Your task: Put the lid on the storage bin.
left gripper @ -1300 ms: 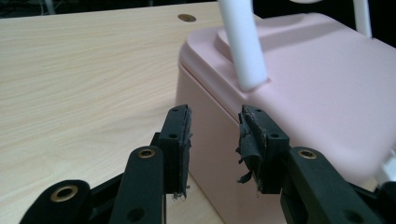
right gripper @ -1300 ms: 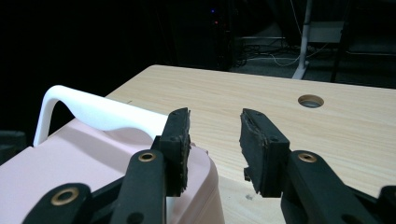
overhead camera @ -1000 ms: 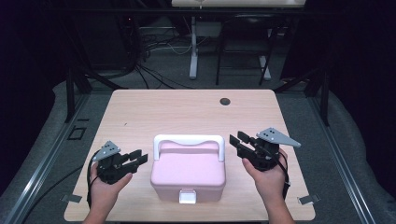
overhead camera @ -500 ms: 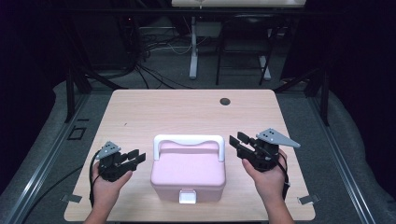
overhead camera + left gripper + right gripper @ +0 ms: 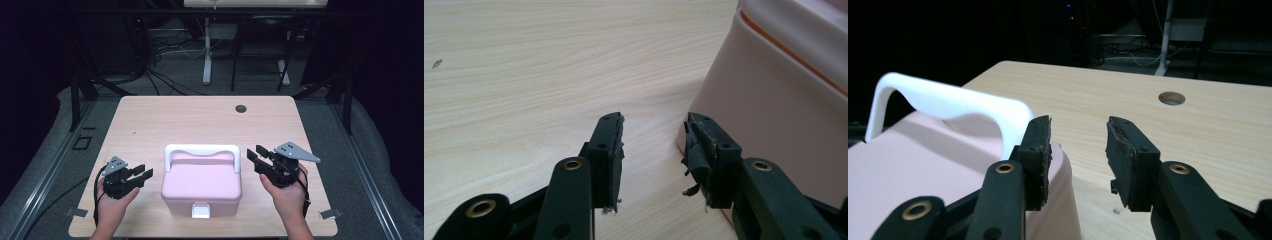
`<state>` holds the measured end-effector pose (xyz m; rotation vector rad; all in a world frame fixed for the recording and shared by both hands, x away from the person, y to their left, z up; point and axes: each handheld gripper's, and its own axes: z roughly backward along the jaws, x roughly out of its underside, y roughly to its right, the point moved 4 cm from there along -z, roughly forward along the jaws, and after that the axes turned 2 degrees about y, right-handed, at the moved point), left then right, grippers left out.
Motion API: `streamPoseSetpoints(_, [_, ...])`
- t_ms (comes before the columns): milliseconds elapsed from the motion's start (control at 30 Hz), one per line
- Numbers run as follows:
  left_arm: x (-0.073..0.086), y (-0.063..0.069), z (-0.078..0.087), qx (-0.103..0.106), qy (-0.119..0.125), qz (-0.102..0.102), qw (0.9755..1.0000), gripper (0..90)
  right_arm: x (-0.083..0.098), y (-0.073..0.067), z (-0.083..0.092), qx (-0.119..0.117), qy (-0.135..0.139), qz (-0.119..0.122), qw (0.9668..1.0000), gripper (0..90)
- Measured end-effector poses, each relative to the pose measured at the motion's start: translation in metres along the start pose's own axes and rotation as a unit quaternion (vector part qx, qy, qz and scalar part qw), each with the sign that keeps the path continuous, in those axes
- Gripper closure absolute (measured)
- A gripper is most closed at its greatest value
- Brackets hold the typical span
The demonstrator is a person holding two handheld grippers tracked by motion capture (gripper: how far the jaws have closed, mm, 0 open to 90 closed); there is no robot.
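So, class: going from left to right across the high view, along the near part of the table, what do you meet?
left gripper → pink box → right gripper

One pink box point(image 5: 202, 186) with one white handle point(image 5: 202, 150), two grippers, one table point(image 5: 165, 120) with one hole point(image 5: 241, 108)

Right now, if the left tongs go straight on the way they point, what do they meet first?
Likely the pink box: its lower left wall lies just ahead of the open left tongs, by one tip. Bare table fills the rest of the line; depth is unclear.
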<state>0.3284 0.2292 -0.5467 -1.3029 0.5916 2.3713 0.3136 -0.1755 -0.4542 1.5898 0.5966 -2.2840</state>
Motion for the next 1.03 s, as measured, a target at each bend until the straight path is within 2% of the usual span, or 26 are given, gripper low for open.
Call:
streamPoseSetpoints(267, [0.003,-0.006,0.005,-0.006,0.002,0.007,1.0,58.1,0.024,0.01,0.004,0.018,-0.01,0.004,0.9998,60.6])
streamPoseSetpoints(433, [0.005,-0.008,0.004,-0.01,0.005,0.005,0.9999,57.2,0.043,0.018,0.001,0.04,-0.017,0.018,0.9989,60.2])
streamPoseSetpoints(600, [0.006,-0.008,0.002,-0.01,0.003,0.003,0.9999,56.2,0.057,0.027,-0.001,0.058,-0.016,0.014,0.9981,59.2])
streamPoseSetpoints(667, [0.007,-0.007,0.001,-0.009,0.004,0.002,1.0,56.1,0.062,0.031,-0.002,0.061,-0.013,0.007,0.998,59.0])
streamPoseSetpoints(833, [0.008,-0.006,-0.001,-0.008,0.002,-0.001,1.0,56.0,0.072,0.038,-0.007,0.064,-0.027,-0.007,0.9975,57.8])
streamPoseSetpoints(1033, [0.008,-0.006,-0.001,-0.006,0.001,-0.001,1.0,54.0,0.078,0.037,-0.012,0.065,-0.032,0.002,0.9974,55.4])
